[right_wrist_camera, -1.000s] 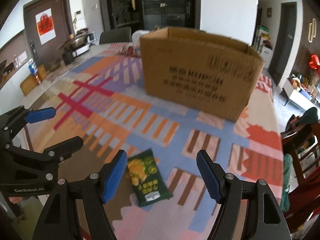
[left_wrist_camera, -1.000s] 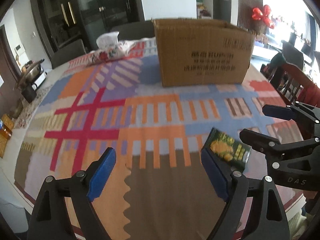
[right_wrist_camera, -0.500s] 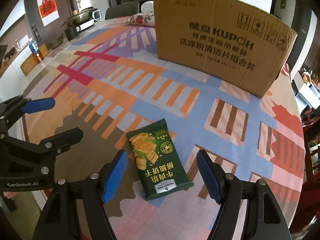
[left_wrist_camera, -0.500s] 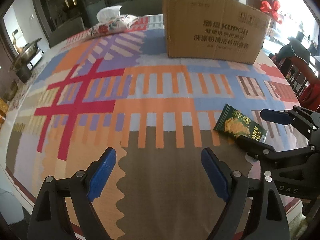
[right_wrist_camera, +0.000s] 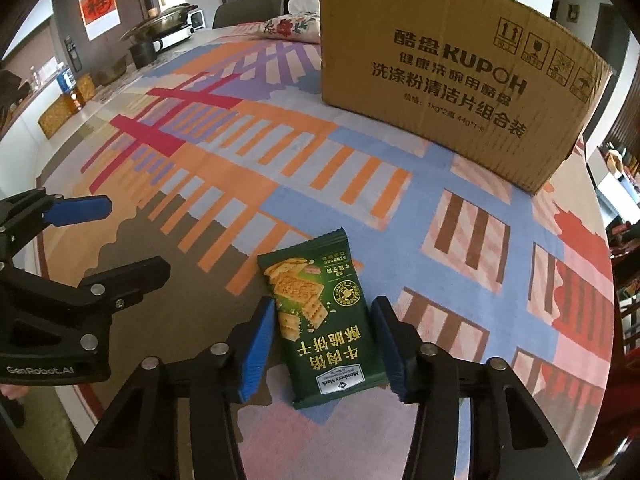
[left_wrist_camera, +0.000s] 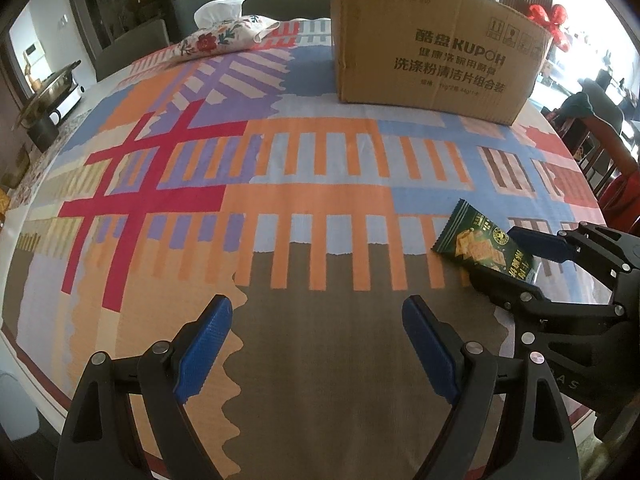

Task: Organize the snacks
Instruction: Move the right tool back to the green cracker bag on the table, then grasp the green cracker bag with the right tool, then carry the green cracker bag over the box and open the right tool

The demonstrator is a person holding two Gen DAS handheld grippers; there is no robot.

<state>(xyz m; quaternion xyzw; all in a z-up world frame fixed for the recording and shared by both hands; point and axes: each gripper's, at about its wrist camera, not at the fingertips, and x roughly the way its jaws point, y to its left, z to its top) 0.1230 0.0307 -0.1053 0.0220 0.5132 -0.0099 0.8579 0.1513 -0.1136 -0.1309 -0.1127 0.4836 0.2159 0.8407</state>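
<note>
A dark green cracker packet (right_wrist_camera: pixel 320 320) lies flat on the patterned tablecloth (right_wrist_camera: pixel 248 152), near the front edge. My right gripper (right_wrist_camera: pixel 324 340) straddles it, and its jaws are closing. The blue pads (right_wrist_camera: pixel 260 340) stand right beside the packet's long edges, and the packet shows no squeeze. In the left wrist view the same packet (left_wrist_camera: pixel 476 240) sits at the right between the right gripper's fingers (left_wrist_camera: pixel 500 256). My left gripper (left_wrist_camera: pixel 318 308) hangs open over the brown patch of cloth with nothing between its fingers; in the right wrist view it (right_wrist_camera: pixel 134 236) shows at the far left.
A large open-topped cardboard box (left_wrist_camera: pixel 432 48) stands at the back of the table, also large in the right wrist view (right_wrist_camera: pixel 452 92). A floral tissue pouch (left_wrist_camera: pixel 224 36) lies back left. A pot on a cooker (right_wrist_camera: pixel 164 24) and wooden chairs (left_wrist_camera: pixel 600 160) flank the table.
Both grippers have sunk closer to the table. The right gripper's fingers have narrowed and now have the green packet between them. The left gripper's fingers keep the same spread.
</note>
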